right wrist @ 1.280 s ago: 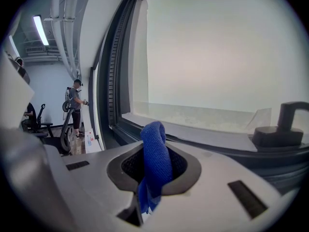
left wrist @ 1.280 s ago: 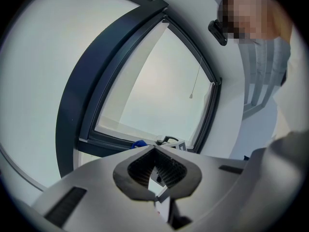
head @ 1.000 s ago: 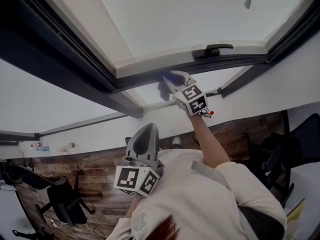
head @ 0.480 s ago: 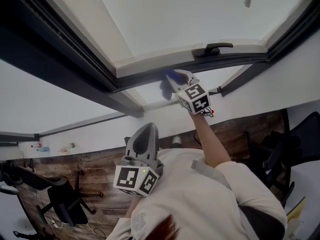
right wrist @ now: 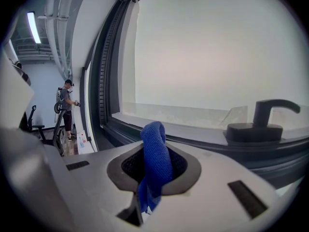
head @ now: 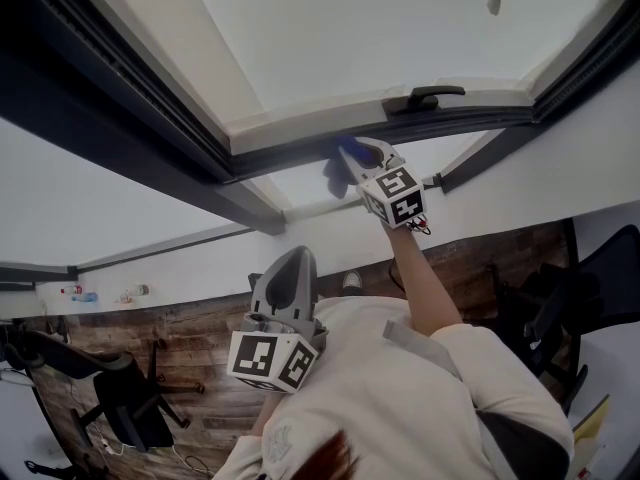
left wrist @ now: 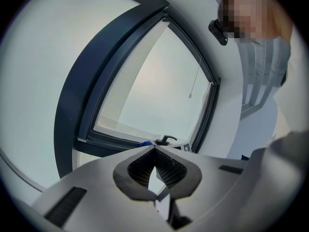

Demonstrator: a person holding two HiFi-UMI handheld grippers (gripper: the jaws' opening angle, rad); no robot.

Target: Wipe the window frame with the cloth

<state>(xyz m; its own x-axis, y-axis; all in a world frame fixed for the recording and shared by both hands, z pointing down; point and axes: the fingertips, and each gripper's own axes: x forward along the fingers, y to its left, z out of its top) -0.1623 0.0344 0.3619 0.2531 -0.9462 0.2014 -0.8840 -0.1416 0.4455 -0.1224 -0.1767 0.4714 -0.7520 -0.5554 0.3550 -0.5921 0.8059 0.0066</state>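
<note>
Right tool: clenched on a blue cloth, raised on an outstretched arm toward the window.
Cloth: pinched between the jaws of the right tool; a rolled fold stands up past the tips and a loose end hangs out behind the pads.
Cloth position: at the dark lower rail of the window frame, to the left of the black window handle; whether the fabric actually presses on the rail cannot be told.
Left tool: jaws closed tip to tip with nothing between them, held low in front of the person's chest, well apart from the frame and pointing toward the window.
Window: pale frosted pane inside a dark frame, with a light sill strip between pane and rail.
Pull cord: hangs in front of the pane near the upper right corner of the head view.
Background: a second person stands far off in the right gripper view; a wooden floor and a dark office chair show in the head view.
</note>
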